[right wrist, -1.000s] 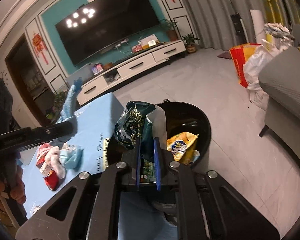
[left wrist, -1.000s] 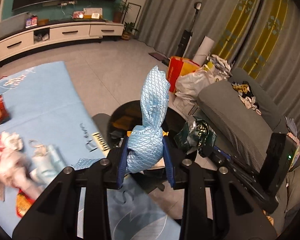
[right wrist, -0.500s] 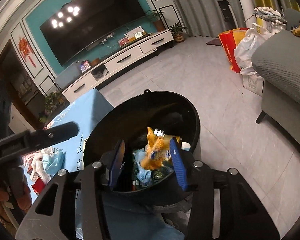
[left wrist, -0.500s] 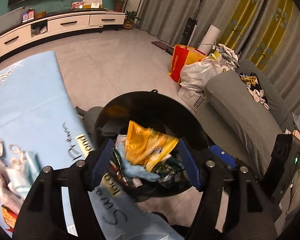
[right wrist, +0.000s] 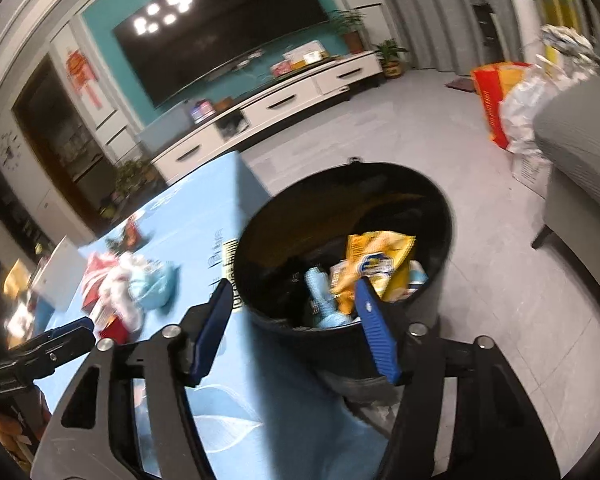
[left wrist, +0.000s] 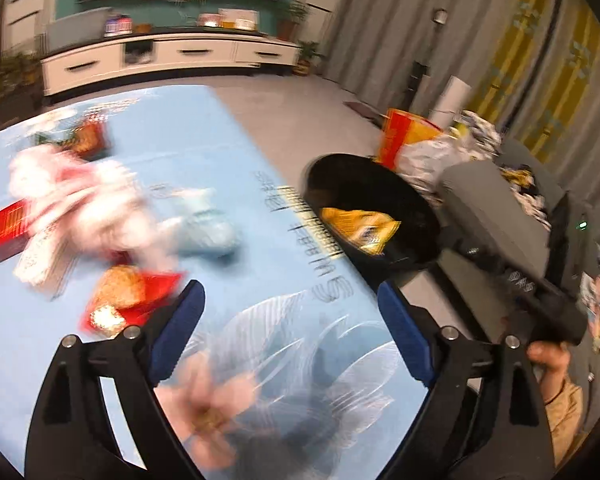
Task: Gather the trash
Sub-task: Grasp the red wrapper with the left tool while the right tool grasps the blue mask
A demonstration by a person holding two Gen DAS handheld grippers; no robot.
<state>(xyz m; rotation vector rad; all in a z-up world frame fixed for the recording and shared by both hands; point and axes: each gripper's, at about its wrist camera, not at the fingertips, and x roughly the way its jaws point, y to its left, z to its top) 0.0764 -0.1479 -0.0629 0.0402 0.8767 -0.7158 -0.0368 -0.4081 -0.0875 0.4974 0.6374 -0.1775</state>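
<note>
A black trash bin point(right wrist: 260, 224) stands on the floor beside the blue-clothed table point(right wrist: 204, 216); it also shows in the left wrist view point(left wrist: 416, 200). Inside lie a yellow snack bag point(right wrist: 376, 256), a light blue cloth point(right wrist: 320, 292) and dark wrappers. My right gripper point(right wrist: 296, 328) is open and empty just above the bin's near rim. My left gripper point(left wrist: 292, 332) is open and empty over the table point(left wrist: 220, 140). On the table lie blurred white and pink crumpled paper point(left wrist: 80, 200), a light blue wad point(left wrist: 208, 228) and red snack wrappers point(left wrist: 128, 300).
A grey sofa point(right wrist: 580, 152) stands right of the bin. Red and white bags point(right wrist: 508, 92) sit on the floor behind it. A white TV cabinet point(right wrist: 268, 116) lines the far wall. Tiled floor lies between.
Both grippers opened and dropped the blue cloth and the dark green wrapper into the bin. The left gripper has since swung left, back over the table. The right gripper pulled back a little.
</note>
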